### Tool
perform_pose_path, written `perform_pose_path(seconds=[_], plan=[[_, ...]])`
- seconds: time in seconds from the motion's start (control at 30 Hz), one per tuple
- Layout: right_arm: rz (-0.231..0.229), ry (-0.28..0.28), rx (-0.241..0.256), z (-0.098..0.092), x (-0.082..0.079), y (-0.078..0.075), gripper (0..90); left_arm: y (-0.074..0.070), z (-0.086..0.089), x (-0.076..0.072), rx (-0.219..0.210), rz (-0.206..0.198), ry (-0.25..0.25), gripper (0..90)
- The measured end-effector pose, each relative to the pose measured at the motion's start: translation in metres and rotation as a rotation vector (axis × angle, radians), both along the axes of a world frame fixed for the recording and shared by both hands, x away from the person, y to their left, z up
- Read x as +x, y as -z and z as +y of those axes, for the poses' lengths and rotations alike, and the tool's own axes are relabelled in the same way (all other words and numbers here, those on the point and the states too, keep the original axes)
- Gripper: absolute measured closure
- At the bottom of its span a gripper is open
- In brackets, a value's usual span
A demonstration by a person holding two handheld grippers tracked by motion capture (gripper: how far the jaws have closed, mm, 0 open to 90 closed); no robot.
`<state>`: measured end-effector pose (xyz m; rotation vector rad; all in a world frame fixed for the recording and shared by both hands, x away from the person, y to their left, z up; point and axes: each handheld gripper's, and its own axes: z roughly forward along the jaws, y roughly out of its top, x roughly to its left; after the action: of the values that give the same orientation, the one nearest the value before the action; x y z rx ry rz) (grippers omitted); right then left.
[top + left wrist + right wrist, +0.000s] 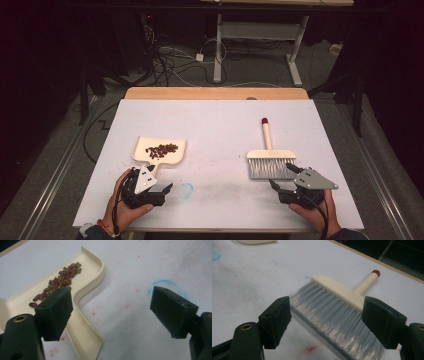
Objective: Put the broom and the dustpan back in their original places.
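Observation:
A cream dustpan (170, 156) lies at the left of the white table and holds a small heap of red and green beans (161, 149). In the left gripper view the beans (62, 280) lie on the pan (95, 270). Its handle (85, 337) runs toward me beside the left jaw. My left gripper (152, 181) (112, 307) is open at the handle's near end. A brush (270, 160) with grey bristles and a red-tipped cream handle lies at the right. My right gripper (281, 176) (325, 317) is open, its jaws either side of the bristles (332, 312).
The white sheet (215, 120) covers a wooden table whose back edge (215, 93) shows. A faint blue ring (186, 189) (162, 282) marks the sheet between the two grippers. Beyond the table stand dark floor, cables and a white desk frame (260, 35).

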<state>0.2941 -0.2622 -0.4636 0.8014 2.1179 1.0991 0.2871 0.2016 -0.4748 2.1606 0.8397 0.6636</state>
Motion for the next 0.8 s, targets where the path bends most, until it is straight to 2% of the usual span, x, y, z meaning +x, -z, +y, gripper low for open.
perform_pose_path(seconds=[0.1, 0.2, 0.33, 0.43, 0.53, 0.67, 0.8], plan=[[0.011, 0.002, 0.02, -0.001, 0.003, 0.002, 23.9, 0.001, -0.002, 0.002, -0.01, 0.016, -0.012, 17.9], [0.004, -0.001, 0.021, 0.0, 0.005, 0.001, 23.9, 0.003, -0.002, 0.002, 0.016, 0.008, -0.001, 17.9], [-0.008, -0.011, 0.026, 0.0, 0.005, -0.002, 24.0, 0.003, 0.0, 0.0, 0.002, 0.022, -0.015, 17.9], [-0.028, -0.005, 0.025, 0.002, 0.003, -0.006, 24.1, 0.002, 0.001, -0.002, 0.016, 0.004, -0.007, 17.9], [-0.033, -0.005, 0.015, 0.004, 0.002, -0.006, 24.1, 0.002, 0.001, -0.003, 0.011, -0.005, 0.0, 17.9], [-0.036, -0.004, 0.015, 0.006, 0.001, -0.007, 24.2, 0.001, 0.002, -0.004, 0.005, -0.009, -0.001, 17.9], [-0.042, -0.005, 0.014, 0.007, 0.0, -0.008, 24.2, 0.001, 0.003, -0.005, 0.018, -0.01, 0.001, 17.9]])
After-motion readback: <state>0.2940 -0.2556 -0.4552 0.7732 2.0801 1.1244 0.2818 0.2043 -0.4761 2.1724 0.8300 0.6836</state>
